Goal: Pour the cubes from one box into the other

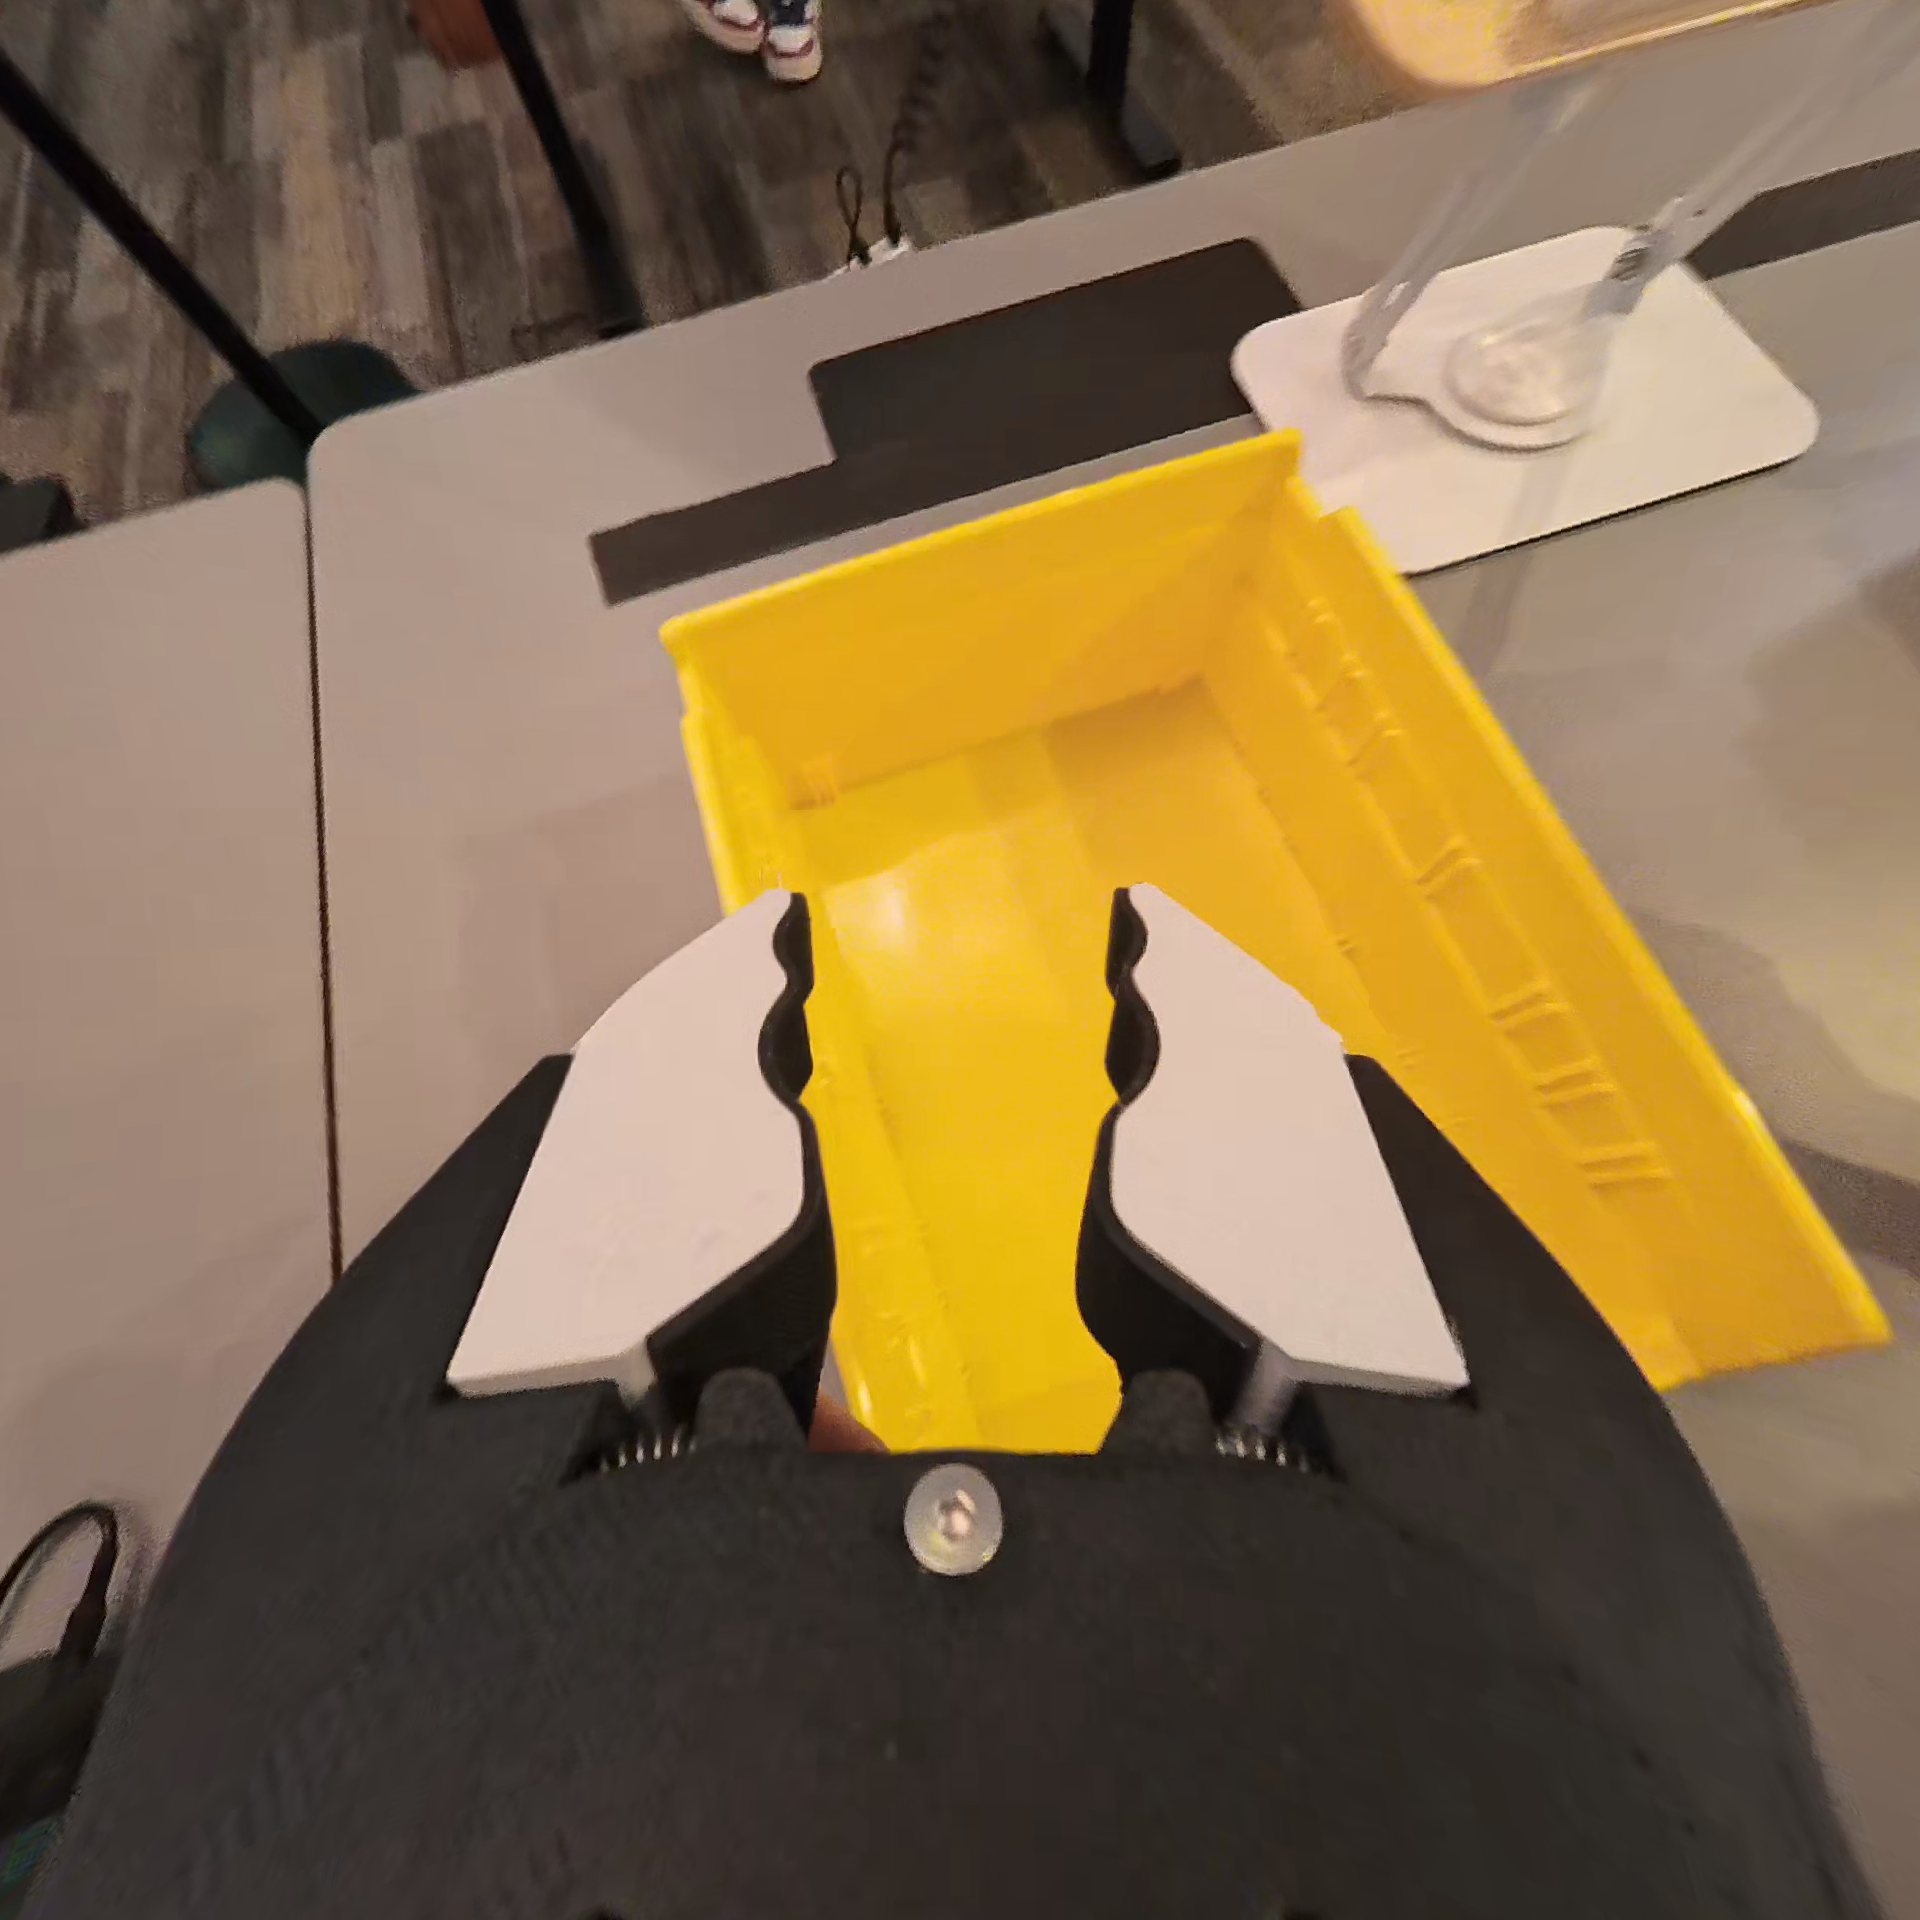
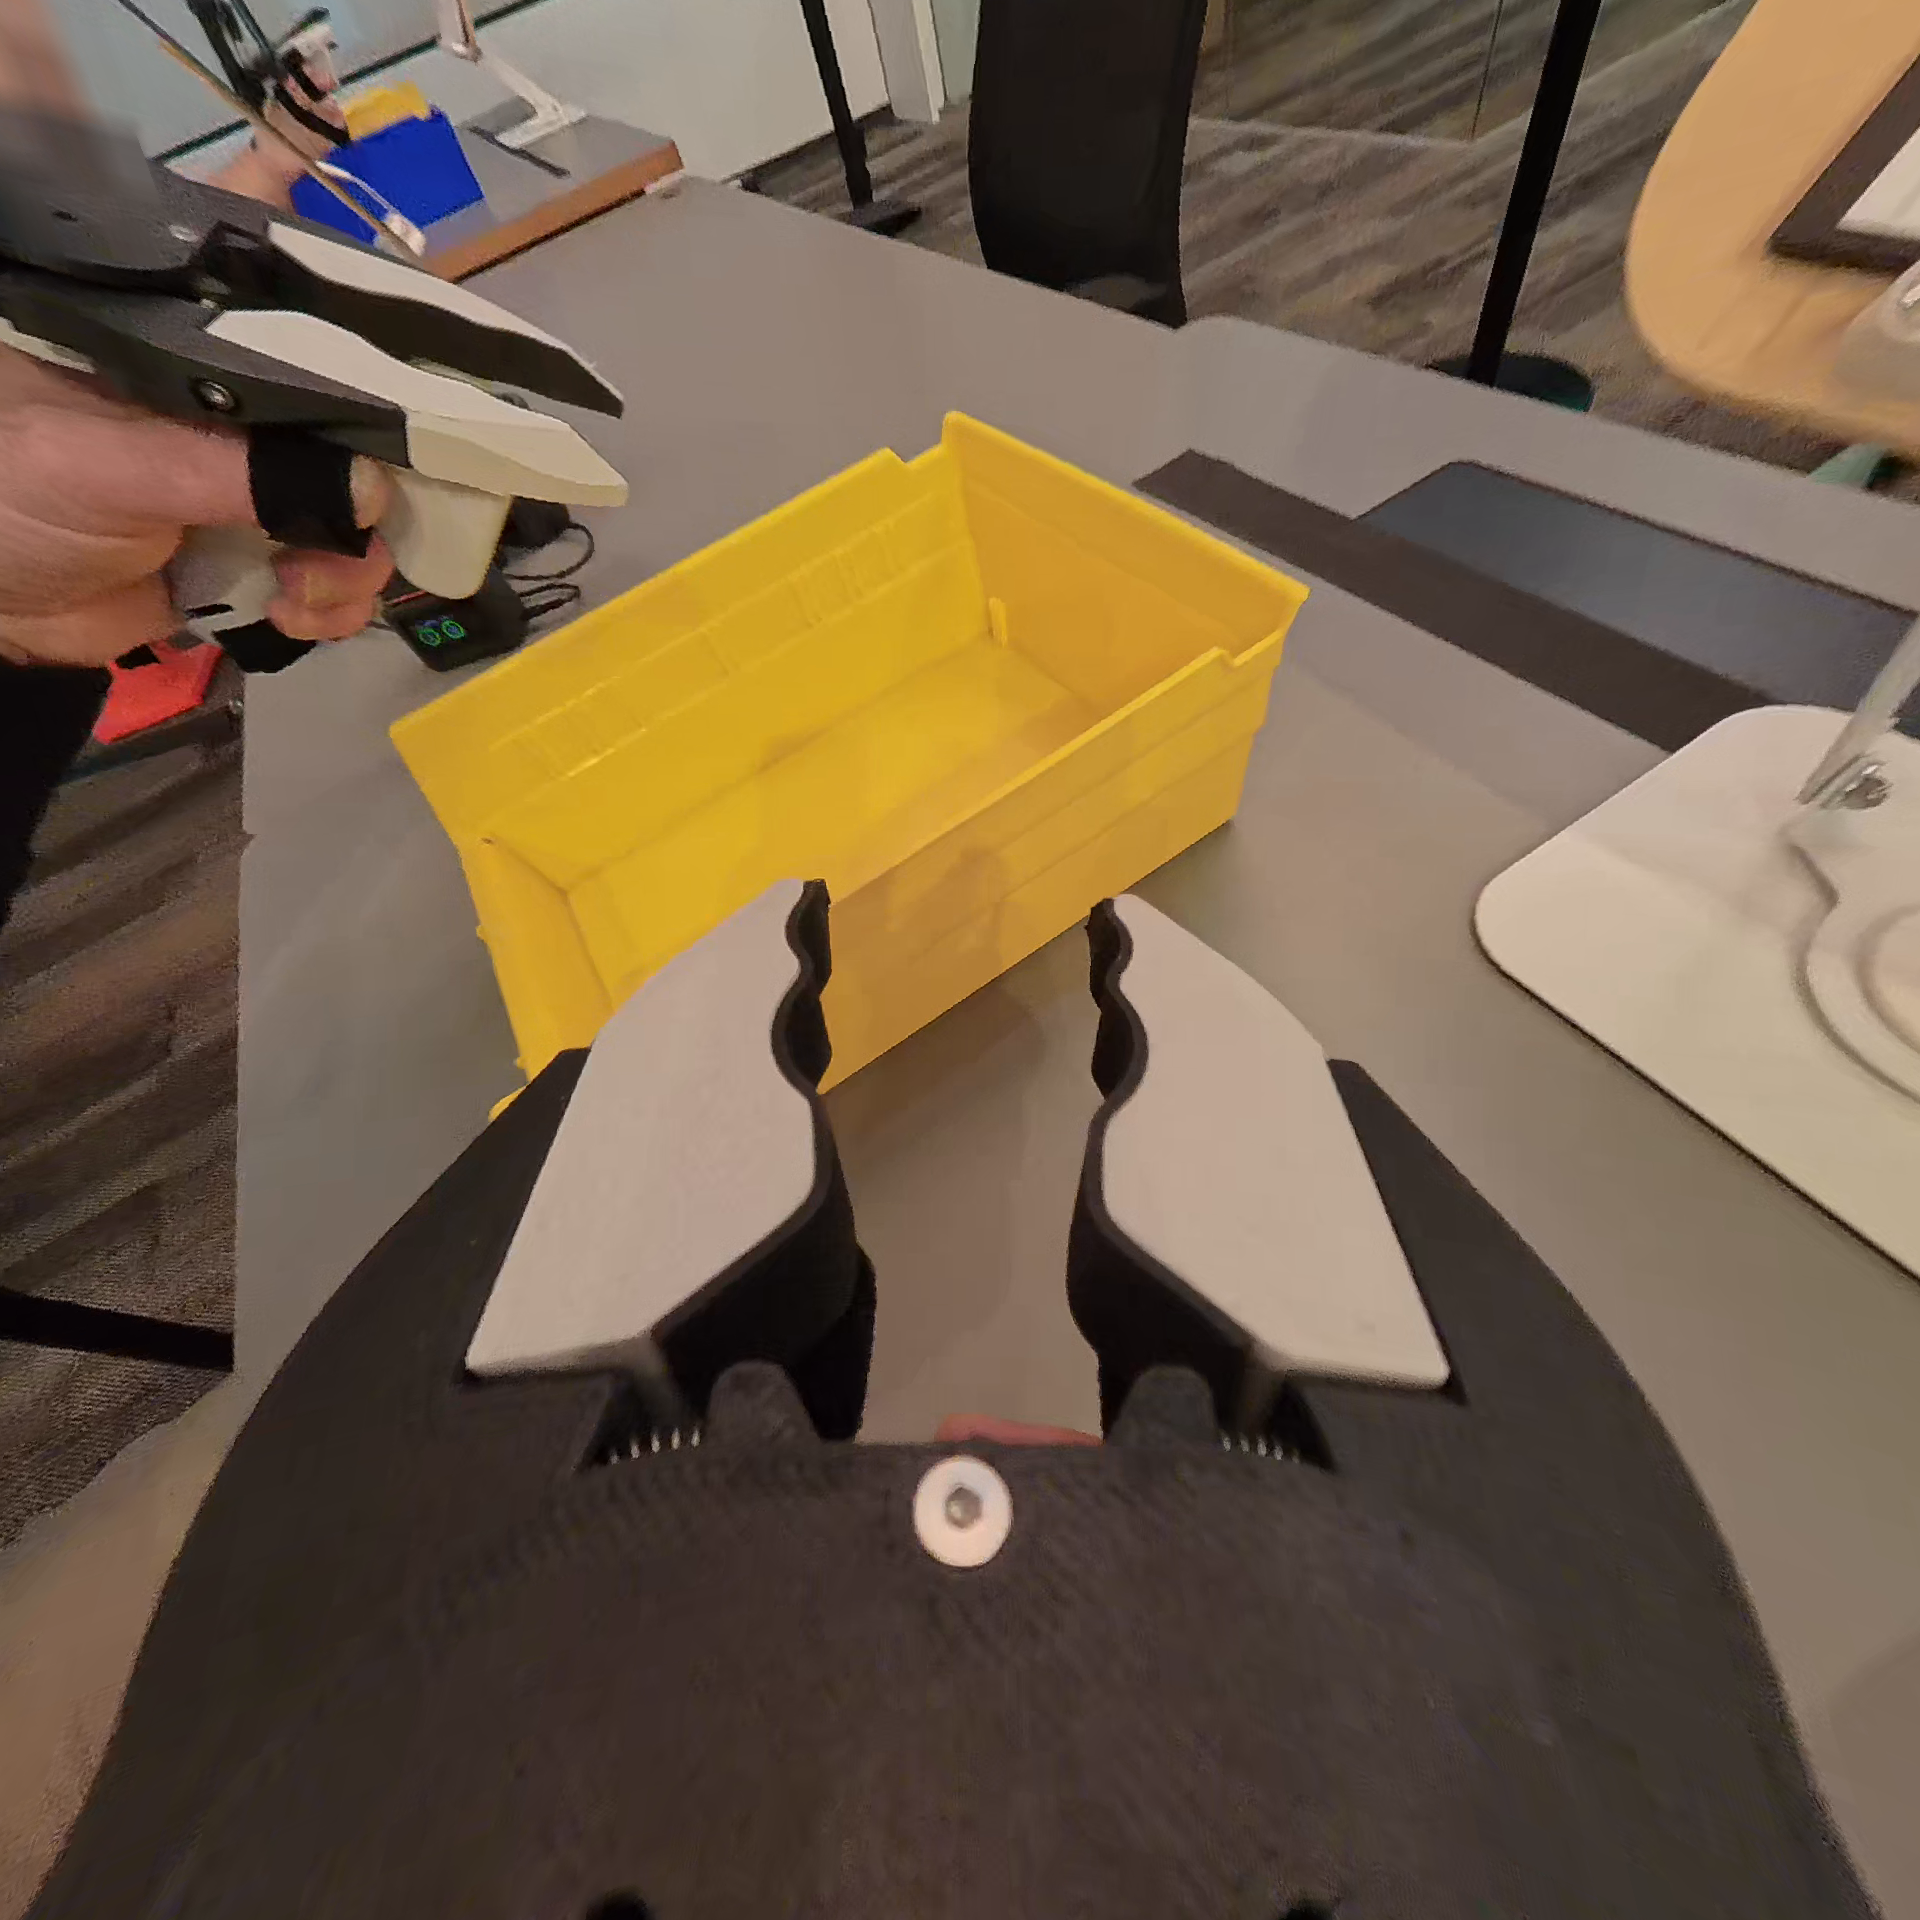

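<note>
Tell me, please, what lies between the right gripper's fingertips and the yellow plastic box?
Nothing: in the right wrist view only bare grey table separates the open right gripper from the empty yellow plastic box.

In the left wrist view, the near end of the yellow box (image 1: 1039,748) is covered by the left claw (image 1: 961,904). At one o'clock, a clear stand (image 1: 1496,343) on a white mat (image 1: 1714,416) is blurred and cut by the top edge. In the right wrist view, the box's near left corner is hidden behind the right claw (image 2: 956,904), and at eleven o'clock a blue bin (image 2: 400,171) is partly masked.
</note>
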### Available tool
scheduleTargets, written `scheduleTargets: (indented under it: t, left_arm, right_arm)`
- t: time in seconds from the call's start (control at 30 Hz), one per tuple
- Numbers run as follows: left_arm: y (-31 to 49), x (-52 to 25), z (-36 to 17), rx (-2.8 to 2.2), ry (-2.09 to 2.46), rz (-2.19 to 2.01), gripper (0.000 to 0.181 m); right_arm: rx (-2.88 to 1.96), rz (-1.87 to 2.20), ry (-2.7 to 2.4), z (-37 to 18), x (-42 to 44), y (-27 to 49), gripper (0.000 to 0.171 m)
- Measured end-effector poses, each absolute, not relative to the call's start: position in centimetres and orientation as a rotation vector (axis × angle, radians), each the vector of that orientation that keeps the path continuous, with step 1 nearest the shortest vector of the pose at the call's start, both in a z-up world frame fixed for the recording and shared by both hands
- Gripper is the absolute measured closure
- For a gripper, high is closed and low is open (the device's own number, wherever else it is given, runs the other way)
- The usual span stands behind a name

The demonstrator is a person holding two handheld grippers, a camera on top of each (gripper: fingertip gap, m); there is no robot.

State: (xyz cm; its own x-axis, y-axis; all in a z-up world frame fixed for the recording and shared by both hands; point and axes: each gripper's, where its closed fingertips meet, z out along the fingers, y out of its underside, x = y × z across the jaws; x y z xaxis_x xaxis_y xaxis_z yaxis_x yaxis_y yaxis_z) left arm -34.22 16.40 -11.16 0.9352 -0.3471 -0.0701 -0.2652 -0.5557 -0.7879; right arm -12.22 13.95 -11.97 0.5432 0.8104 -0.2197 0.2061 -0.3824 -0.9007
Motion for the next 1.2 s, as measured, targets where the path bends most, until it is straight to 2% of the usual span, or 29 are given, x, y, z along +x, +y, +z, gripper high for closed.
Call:
scheduleTargets:
  t: [0.43,0.7,0.93,1.1,1.2]
  left_arm:
    - [14.2,-22.6,-6.6,-2.015,0.728,-0.279,0.128]
    - [11.8,-13.9,-5.9,-1.920,0.899,-0.369,0.126]
    - [9.8,-6.8,-7.8,-1.885,1.001,-0.380,0.123]
    - [8.1,-1.2,-12.4,-1.930,1.093,-0.438,0.121]
    - [7.5,1.9,-15.2,-1.965,1.130,-0.482,0.119]
  right_arm:
    - [-1.710,0.707,-0.798,-3.4,-1.0,9.7,0.128]
    - [-1.719,0.475,-0.716,-1.6,9.4,8.6,0.128]
    - [-1.796,0.256,-0.577,-2.7,20.4,7.6,0.127]
    - [-1.873,0.002,-0.464,-4.8,29.2,7.1,0.122]
    - [-1.950,-0.027,-0.372,-6.8,33.2,6.6,0.113]
